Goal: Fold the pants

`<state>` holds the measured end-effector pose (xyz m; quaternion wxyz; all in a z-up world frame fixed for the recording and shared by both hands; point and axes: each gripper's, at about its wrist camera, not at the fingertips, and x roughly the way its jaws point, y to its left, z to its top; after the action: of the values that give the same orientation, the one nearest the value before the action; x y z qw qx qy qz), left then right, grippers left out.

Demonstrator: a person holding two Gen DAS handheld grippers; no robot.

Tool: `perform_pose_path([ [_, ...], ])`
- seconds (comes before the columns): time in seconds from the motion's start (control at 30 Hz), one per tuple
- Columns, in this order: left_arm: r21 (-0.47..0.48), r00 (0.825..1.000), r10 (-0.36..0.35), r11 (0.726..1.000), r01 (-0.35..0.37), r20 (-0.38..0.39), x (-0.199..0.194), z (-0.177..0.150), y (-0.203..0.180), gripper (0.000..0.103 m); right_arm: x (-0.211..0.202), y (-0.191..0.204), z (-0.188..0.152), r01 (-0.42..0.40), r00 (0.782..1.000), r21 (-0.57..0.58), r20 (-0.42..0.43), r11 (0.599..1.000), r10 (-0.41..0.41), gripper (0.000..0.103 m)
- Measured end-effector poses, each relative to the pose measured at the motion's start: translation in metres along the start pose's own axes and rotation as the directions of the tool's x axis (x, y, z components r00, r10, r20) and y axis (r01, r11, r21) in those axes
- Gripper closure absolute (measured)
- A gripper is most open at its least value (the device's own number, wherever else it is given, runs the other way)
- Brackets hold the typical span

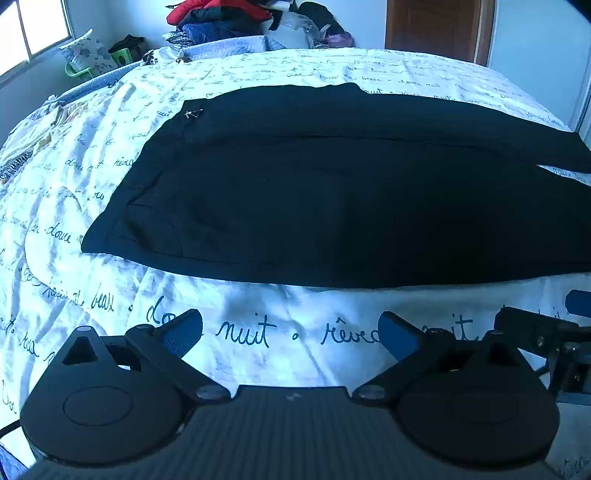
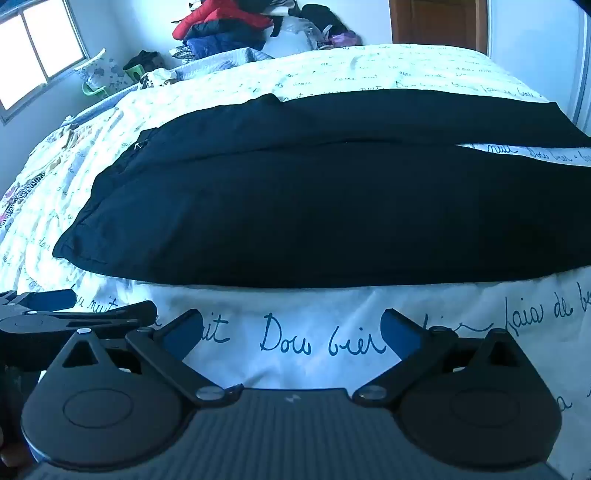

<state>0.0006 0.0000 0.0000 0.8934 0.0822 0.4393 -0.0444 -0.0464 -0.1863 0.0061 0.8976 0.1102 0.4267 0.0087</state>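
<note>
Black pants [image 1: 332, 192] lie flat across the bed [image 1: 258, 350], on a white cover printed with handwritten script. The waistband end points toward the bed's left edge, where a small metal zipper pull [image 1: 192, 113] shows near the far corner of the waist. The legs run off toward the right edge; a narrow wedge of cover shows between them there. The near edge of the pants runs parallel to the bed's near edge, with a strip of bare cover between.

The left gripper [image 1: 291, 332] hangs over that strip, jaws spread wide, nothing between them, not touching the pants. The right gripper [image 2: 291, 332] hangs just beside it over the same strip, jaws likewise spread wide and empty, clear of the fabric. Each gripper shows at the edge of the other's view.

Beyond the bed's far edge sits a pile of clothes [image 1: 221, 18], red and dark. A window [image 1: 29, 33] is at the far left, a wooden door [image 1: 436, 26] at the far right.
</note>
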Motion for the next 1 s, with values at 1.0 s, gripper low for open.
perform_pose_path([
  [1.0, -0.039, 1.0, -0.006, 0.999, 0.007, 0.014, -0.0031, -0.0015, 0.002, 0.004, 0.0036, 0.0005, -0.0045, 0.002, 1.0, 0.004, -0.019, 1.0, -0.002, 0.0],
])
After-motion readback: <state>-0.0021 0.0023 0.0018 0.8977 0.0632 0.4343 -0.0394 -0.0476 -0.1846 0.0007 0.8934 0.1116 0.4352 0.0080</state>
